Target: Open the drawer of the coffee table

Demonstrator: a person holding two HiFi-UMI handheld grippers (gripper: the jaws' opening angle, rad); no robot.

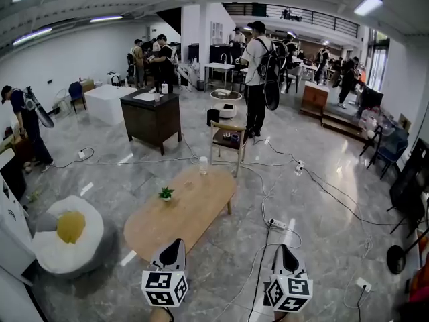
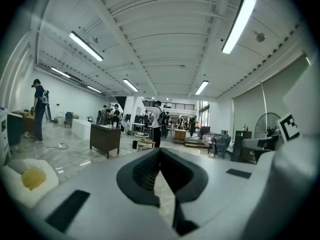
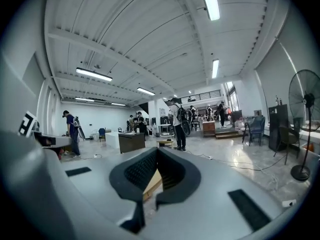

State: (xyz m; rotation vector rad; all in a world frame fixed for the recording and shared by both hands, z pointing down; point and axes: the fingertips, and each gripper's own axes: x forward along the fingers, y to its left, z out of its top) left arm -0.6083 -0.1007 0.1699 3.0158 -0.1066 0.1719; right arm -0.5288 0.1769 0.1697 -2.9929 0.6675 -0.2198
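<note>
- Low in the head view, the left gripper [image 1: 175,244] and the right gripper [image 1: 285,249] are held side by side above a grey polished floor [image 1: 322,247], both aimed almost level into the room.
- Seen along its own jaws, the left gripper has its tips pressed together, with nothing between them.
- The right gripper's jaws are likewise fully together and empty, with a sliver of pale wood showing through the gap behind the tips.
- Just ahead, and nearer the left gripper, stands the coffee table [image 1: 201,203], a low oval of pale wood. Neither gripper touches it, and its drawer cannot be made out from this angle.
- On the tabletop, a small potted plant [image 1: 165,193] sits toward the left edge and a clear glass [image 1: 203,165] stands at the far end.
- Left of the table lies a fried-egg-shaped cushion [image 1: 67,237], and to its right a white power strip [image 1: 278,225] rests on the floor.
- Beyond the table stand a wooden chair [image 1: 226,143] and a dark cabinet [image 1: 153,116].
- Farther back, a person with a backpack [image 1: 256,72] faces away, while others gather around tables at the rear.
</note>
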